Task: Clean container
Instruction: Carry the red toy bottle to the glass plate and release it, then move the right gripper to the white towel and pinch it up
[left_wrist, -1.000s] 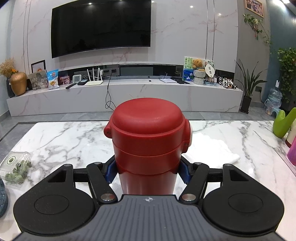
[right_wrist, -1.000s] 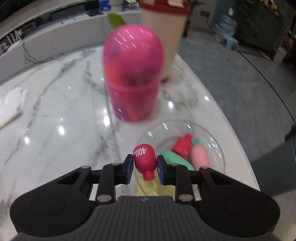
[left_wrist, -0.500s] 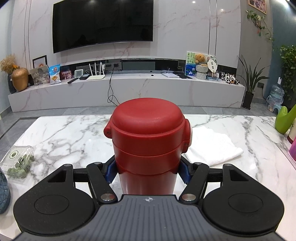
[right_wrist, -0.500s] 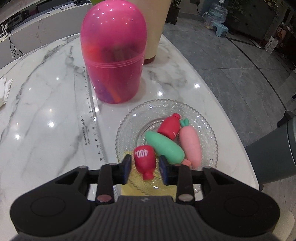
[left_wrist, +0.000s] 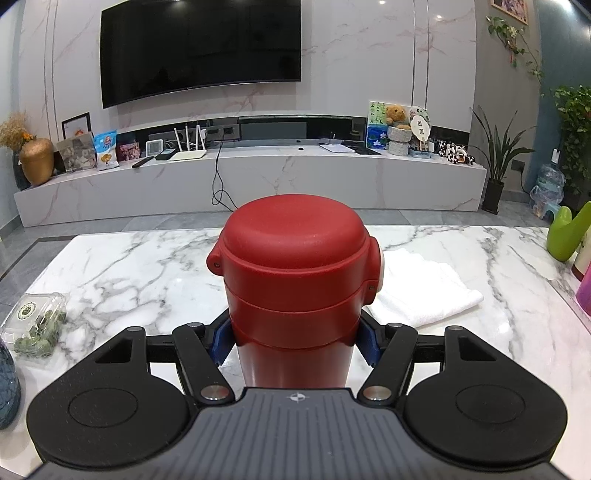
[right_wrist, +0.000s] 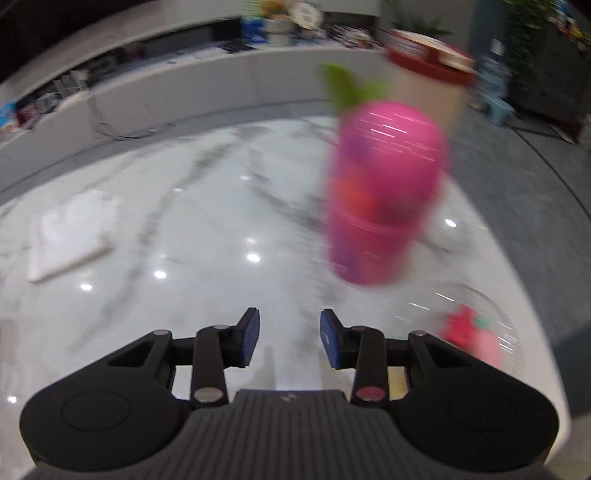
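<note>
Left tongs (left_wrist: 295, 341) clamp red flask (left_wrist: 295, 280) (base hidden); right view blurred.

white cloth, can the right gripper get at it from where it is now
Probably yes: the right gripper is open and empty, and the white cloth lies flat to its front-left with only bare marble between.

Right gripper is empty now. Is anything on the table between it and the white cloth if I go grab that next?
Nothing visible does. The right gripper is open, and the white cloth lies ahead to its left, with only bare marble table between. The pink container and glass dish sit off to the right.
</note>
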